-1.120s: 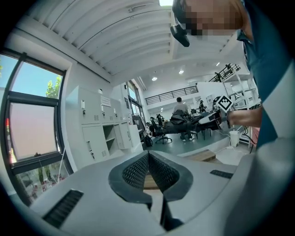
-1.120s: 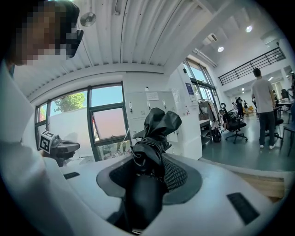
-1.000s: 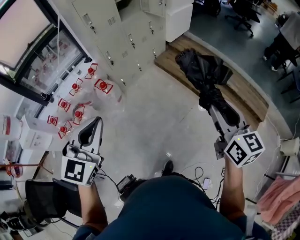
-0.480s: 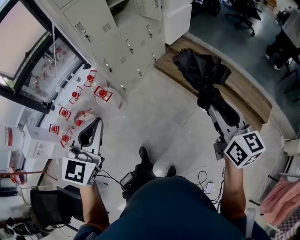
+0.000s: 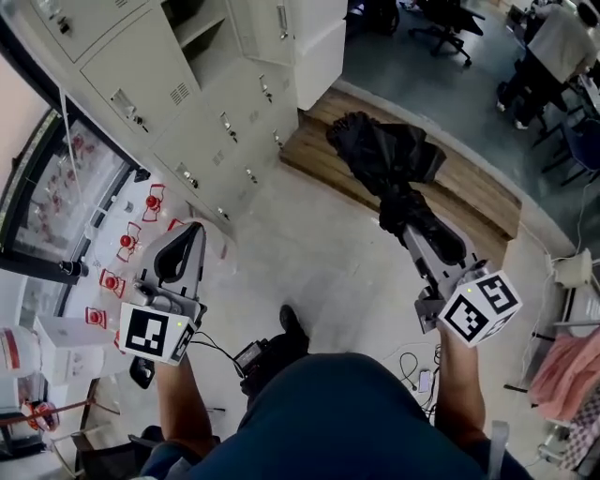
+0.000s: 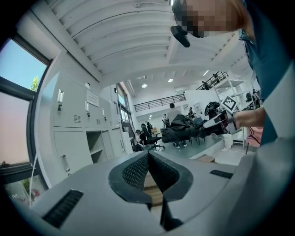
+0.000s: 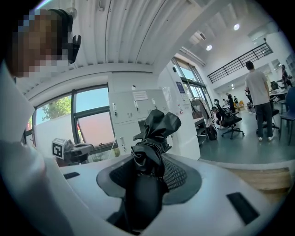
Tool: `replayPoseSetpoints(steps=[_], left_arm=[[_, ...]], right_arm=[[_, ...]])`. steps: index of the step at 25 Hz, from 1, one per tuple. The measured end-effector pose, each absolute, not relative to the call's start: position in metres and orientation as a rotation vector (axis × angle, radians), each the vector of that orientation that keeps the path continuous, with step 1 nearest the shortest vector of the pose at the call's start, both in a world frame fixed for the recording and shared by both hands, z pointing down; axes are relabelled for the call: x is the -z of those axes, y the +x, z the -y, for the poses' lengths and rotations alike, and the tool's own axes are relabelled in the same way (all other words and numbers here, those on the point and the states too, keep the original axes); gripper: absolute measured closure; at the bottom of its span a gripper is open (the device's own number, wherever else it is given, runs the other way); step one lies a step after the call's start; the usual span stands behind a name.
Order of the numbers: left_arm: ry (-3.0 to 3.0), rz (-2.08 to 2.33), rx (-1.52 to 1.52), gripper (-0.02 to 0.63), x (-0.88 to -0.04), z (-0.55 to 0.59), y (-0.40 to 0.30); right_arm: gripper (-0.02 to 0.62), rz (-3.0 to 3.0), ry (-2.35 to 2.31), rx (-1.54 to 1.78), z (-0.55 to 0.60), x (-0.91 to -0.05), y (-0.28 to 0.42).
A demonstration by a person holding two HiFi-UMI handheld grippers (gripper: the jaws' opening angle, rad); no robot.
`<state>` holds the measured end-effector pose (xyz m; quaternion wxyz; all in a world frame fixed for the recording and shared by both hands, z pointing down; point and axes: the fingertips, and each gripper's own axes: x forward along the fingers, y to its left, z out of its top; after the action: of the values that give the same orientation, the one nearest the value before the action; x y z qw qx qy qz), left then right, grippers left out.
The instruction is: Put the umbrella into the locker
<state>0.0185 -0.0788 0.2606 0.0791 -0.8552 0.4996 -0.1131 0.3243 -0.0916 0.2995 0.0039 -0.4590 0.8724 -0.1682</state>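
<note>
A black folded umbrella [image 5: 386, 157] sticks forward out of my right gripper [image 5: 417, 230], whose jaws are shut on its lower end. In the right gripper view the umbrella [image 7: 154, 138] fills the gap between the ribbed pads. My left gripper [image 5: 192, 232] is held out at the left, its jaws shut with nothing between them; the left gripper view shows its pads meeting at the tips [image 6: 148, 155]. Grey lockers [image 5: 141, 84] stand ahead at the upper left, one compartment [image 5: 199, 26] open. The same open compartment [image 6: 94, 146] appears in the left gripper view.
A low wooden platform [image 5: 487, 202] runs behind the umbrella. Red-and-white items [image 5: 122, 272] lie on the floor by the window at the left, with white boxes [image 5: 66, 339] nearby. Cables [image 5: 417, 373] trail by the person's feet. Office chairs [image 5: 450, 28] and a standing person [image 7: 257, 92] are farther off.
Both grippers have been carried forward toward the lockers, the umbrella still gripped. The lockers loom larger and an open compartment has come into the head view.
</note>
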Motion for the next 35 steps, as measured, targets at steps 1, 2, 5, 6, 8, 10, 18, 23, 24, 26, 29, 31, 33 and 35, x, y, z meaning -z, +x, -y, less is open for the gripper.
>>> replayPoseSetpoints(steps=[1, 2, 5, 6, 8, 10, 18, 23, 24, 26, 29, 31, 33, 35], left_arm=[[-2.564, -1.476, 0.336, 0.588, -0.257, 0.096, 0.010], [-2.566, -1.462, 0.334, 0.588, -0.254, 0.112, 0.001], [-2.572, -1.434, 0.331, 0.588, -0.246, 0.146, -0.020], [-2.574, -1.430, 0.332, 0.588, -0.245, 0.154, -0.027], [-2.578, -1.426, 0.334, 0.588, -0.244, 0.169, -0.040], [-2.580, -1.429, 0.335, 0.588, -0.245, 0.183, -0.054], [-2.592, -1.444, 0.310, 0.588, -0.254, 0.225, -0.113], [-2.588, -1.432, 0.278, 0.588, -0.250, 0.246, -0.151], [-2.584, -1.434, 0.274, 0.588, -0.249, 0.250, -0.158], [-2.574, -1.447, 0.263, 0.588, -0.246, 0.255, -0.170], [-2.556, -1.471, 0.255, 0.588, -0.242, 0.263, -0.185], [-2.540, -1.491, 0.258, 0.588, -0.242, 0.270, -0.195], [-2.522, -1.526, 0.265, 0.588, -0.241, 0.275, -0.205], [-2.503, -1.565, 0.273, 0.588, -0.239, 0.283, -0.218]], right_arm=[[0.422, -2.727, -1.442, 0.531, 0.106, -0.297, 0.313], [0.422, -2.719, -1.447, 0.532, 0.119, -0.295, 0.303], [0.422, -2.703, -1.465, 0.525, 0.148, -0.288, 0.280], [0.422, -2.701, -1.470, 0.523, 0.155, -0.286, 0.274], [0.422, -2.696, -1.475, 0.517, 0.169, -0.281, 0.262], [0.422, -2.693, -1.481, 0.511, 0.182, -0.279, 0.250], [0.422, -2.689, -1.499, 0.507, 0.221, -0.278, 0.200], [0.422, -2.663, -1.488, 0.529, 0.242, -0.274, 0.165], [0.423, -2.660, -1.482, 0.534, 0.246, -0.273, 0.159], [0.423, -2.665, -1.468, 0.540, 0.255, -0.270, 0.148], [0.423, -2.675, -1.454, 0.531, 0.272, -0.266, 0.138], [0.423, -2.680, -1.438, 0.528, 0.285, -0.266, 0.132], [0.423, -2.697, -1.407, 0.532, 0.303, -0.266, 0.125], [0.423, -2.714, -1.377, 0.538, 0.326, -0.264, 0.116]])
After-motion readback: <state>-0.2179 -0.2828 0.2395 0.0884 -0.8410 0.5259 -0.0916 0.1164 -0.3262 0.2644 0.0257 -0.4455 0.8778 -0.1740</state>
